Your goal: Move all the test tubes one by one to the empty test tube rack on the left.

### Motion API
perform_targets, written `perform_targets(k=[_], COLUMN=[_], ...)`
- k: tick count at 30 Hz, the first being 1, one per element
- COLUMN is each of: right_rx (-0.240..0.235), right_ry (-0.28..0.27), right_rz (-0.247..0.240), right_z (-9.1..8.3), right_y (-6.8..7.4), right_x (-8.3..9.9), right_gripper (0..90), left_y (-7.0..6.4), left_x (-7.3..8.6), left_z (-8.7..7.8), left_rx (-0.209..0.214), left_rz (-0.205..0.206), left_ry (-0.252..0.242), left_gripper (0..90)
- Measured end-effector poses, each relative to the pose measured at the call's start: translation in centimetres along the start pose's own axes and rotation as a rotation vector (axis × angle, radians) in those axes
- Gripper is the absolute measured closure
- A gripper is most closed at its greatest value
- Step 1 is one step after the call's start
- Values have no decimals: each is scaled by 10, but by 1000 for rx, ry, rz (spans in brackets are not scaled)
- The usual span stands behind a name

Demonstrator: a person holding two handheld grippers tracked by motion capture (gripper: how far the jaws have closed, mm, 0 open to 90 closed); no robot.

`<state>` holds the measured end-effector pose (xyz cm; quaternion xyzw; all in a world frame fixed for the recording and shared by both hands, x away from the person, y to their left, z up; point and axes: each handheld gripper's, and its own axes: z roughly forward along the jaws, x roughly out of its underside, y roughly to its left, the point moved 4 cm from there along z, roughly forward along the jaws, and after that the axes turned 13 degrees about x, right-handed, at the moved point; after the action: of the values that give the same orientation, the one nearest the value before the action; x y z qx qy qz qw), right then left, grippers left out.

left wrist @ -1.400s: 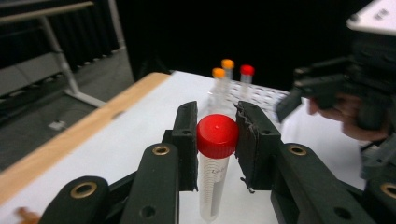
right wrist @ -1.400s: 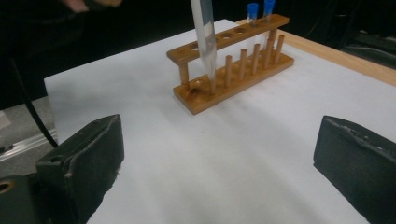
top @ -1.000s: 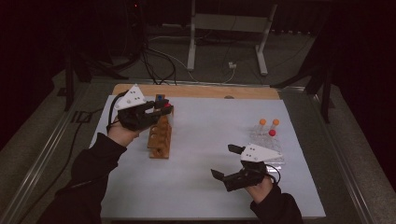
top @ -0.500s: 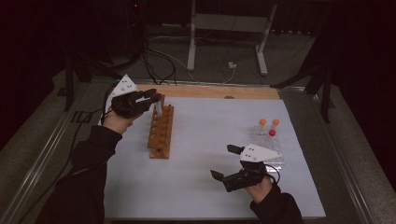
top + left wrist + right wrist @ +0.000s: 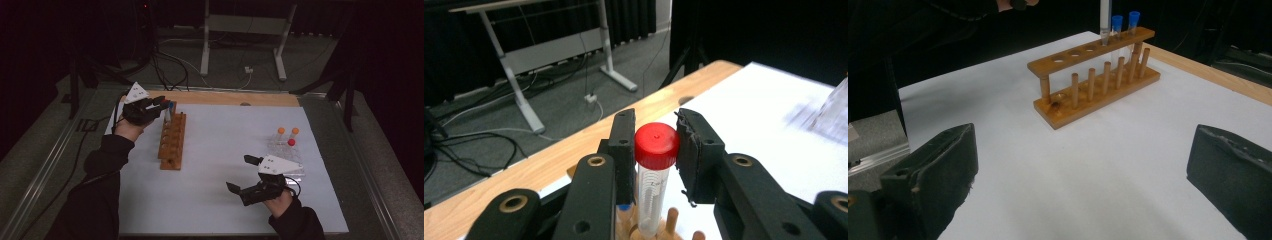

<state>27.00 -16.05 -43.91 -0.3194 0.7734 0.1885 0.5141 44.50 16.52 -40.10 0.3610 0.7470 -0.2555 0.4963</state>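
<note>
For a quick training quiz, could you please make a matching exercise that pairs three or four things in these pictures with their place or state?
Things:
1. clear red-capped tube
2. two blue-capped tubes
3. right gripper
4. clear plastic rack with orange and red caps

States:
A. open, holding nothing
B. on the table beside the right hand
C. between the left gripper's fingers
D. standing in the wooden rack

Pairs: 1-C, 2-D, 3-A, 4-B

Clear, glossy plastic tube (image 5: pixel 650 200) topped with a smooth red plastic cap (image 5: pixel 656 145), squeezed between matt black jaw pads (image 5: pixel 691 150) with rough, frayed edges, centre of the left gripper view. Warm varnished wood for the rack (image 5: pixel 1096 75) at upper middle of the right gripper view, sitting on a matt white paper-like sheet (image 5: pixel 1088 165). Same worn black padding (image 5: pixel 938 170) lower left there.
</note>
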Motion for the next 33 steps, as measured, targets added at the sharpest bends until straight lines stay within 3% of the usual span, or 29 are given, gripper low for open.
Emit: perform_targets(k=[13, 33], right_rx=[-2, -10], right_ry=[9, 16], right_rz=[2, 2], right_z=[0, 0], right_y=[0, -1], right_x=[3, 3], right_gripper=[1, 1], left_y=[5, 6], left_x=[34, 50], left_z=[16, 24], left_rx=[-3, 1], left_rz=[-58, -79], left_ry=[58, 91], left_gripper=[716, 713])
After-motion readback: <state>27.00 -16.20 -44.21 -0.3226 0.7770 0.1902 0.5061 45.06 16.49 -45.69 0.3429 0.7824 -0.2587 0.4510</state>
